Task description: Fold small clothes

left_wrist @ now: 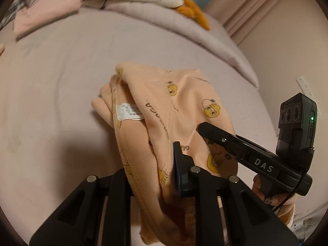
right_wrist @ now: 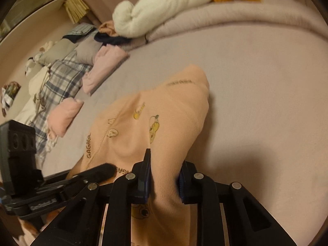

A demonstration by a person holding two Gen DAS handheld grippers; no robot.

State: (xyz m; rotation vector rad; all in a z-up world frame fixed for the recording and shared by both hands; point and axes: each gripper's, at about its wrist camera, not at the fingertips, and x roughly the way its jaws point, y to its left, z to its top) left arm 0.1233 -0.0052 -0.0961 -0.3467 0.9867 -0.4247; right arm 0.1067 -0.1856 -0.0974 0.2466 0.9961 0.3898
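Folded pink clothes (right_wrist: pixel 104 69) and plaid fabric (right_wrist: pixel 61 82) are ranged along the left edge; the mauve bedsheet (right_wrist: pixel 256 82) is left bare to the right; the soft, ribbed peach garment (right_wrist: pixel 155 110), duck-printed, is held mid-bed; left gripper (left_wrist: pixel 164 166) and right gripper (right_wrist: pixel 164 176) jaws are clamped on its folds.

peach knit cotton garment with yellow cartoon prints (left_wrist: pixel 184 110) is looking soft, matt, finely ribbed, with stitched seams and a white woven label (left_wrist: pixel 128 112). black plastic left gripper (left_wrist: pixel 178 170) and black plastic right gripper (right_wrist: pixel 164 176) are showing a matt finish with shiny round metal pins. mauve bed sheet (right_wrist: pixel 256 82) is reading as smooth matt cloth. white plush toy (right_wrist: pixel 160 6) is looking fuzzy.
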